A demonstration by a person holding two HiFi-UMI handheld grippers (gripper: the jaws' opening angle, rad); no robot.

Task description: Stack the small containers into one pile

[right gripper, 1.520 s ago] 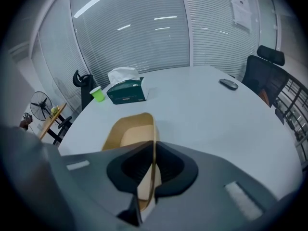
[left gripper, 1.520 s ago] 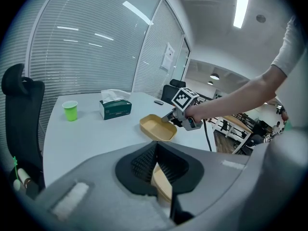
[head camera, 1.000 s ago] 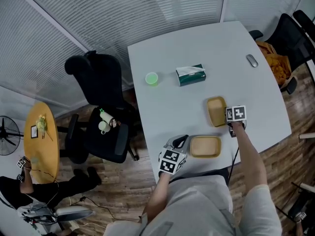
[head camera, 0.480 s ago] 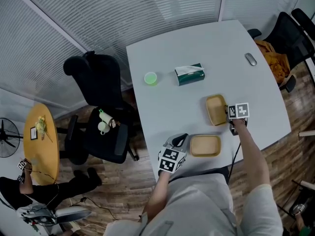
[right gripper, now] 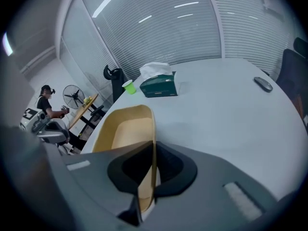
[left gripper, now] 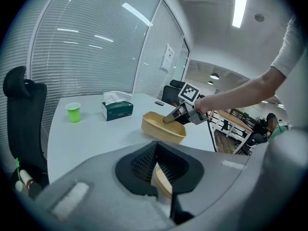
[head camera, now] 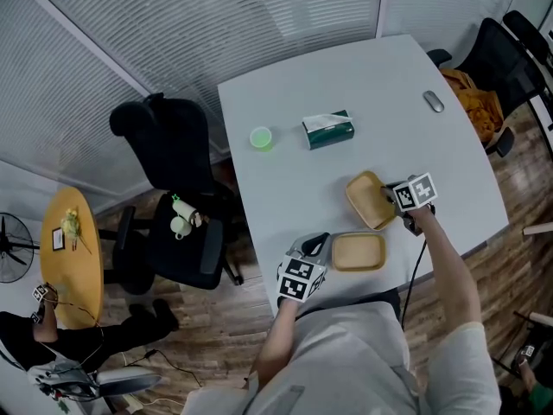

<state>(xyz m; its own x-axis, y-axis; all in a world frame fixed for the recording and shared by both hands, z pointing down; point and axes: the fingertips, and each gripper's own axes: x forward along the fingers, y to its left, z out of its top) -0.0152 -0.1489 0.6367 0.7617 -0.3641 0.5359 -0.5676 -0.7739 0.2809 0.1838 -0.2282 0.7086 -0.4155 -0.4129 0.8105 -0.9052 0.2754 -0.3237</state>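
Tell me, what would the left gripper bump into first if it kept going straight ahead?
The left gripper already pinches the near tan container. Straight ahead, the other tan container, held by the right gripper, looks first in line, though it may hang higher.

Two tan containers: near container point(head camera: 359, 252), far container point(head camera: 367, 199). Two grippers: left gripper point(head camera: 321, 242), right gripper point(head camera: 389, 194). One green cup point(head camera: 262, 137). One tissue box point(head camera: 327, 130). One computer mouse point(head camera: 433, 101). One white table point(head camera: 285, 197). Two black office chairs: left chair point(head camera: 177, 171), right chair point(head camera: 505, 59). One round yellow table point(head camera: 71, 258). One fan point(head camera: 13, 249).
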